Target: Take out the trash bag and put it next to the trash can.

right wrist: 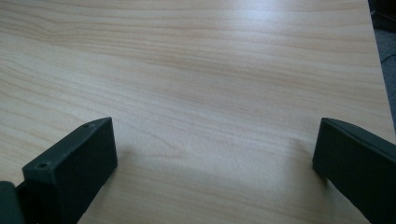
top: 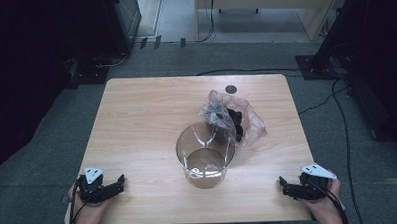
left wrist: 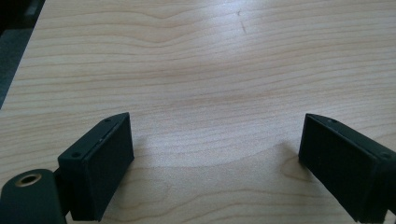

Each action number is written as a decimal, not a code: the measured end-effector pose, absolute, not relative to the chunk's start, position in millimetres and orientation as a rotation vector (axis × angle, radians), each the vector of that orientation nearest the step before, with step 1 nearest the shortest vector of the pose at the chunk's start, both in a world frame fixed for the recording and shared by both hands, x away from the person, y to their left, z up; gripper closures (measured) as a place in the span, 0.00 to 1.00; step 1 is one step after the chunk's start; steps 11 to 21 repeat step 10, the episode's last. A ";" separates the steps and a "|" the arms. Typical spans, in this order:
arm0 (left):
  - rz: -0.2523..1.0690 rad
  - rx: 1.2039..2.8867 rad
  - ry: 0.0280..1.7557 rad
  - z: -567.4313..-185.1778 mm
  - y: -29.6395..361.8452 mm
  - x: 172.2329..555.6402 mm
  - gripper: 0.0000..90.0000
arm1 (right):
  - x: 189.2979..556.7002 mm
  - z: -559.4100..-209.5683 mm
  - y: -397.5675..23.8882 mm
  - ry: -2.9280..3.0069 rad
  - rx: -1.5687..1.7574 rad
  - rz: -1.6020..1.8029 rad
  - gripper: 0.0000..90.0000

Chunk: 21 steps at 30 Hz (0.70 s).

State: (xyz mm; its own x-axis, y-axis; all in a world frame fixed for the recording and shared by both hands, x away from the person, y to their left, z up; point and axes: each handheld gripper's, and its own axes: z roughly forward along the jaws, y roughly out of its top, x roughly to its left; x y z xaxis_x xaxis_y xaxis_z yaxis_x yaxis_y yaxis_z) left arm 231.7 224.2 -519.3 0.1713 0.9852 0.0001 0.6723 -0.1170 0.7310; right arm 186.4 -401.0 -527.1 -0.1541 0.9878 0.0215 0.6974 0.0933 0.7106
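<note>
The high view is dim at its left and right sides, where the room falls into near black, while the surface [top: 147,124] is evenly and softly lit. The picture is a little soft and grainy. The clear container [top: 205,154] shows pale reflections on its wall and rim. In the left gripper view a whitish glare lies on the wood at the top, and soft shadows spread beside the left tool [left wrist: 215,158]. The right tool [right wrist: 215,163] casts similar blurred shadows; its near parts look unsharp.
</note>
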 end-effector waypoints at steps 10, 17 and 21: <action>0.677 1.870 1.552 -519.3 224.7 232.8 0.11 | 180.2 -527.2 -403.1 1.890 1.666 0.811 0.00; 0.677 1.870 1.552 -519.3 224.7 232.8 0.11 | 180.2 -527.2 -403.1 1.890 1.666 0.811 0.00; 0.677 1.870 1.552 -519.3 224.7 232.8 0.11 | 180.2 -527.2 -403.1 1.890 1.666 0.811 0.00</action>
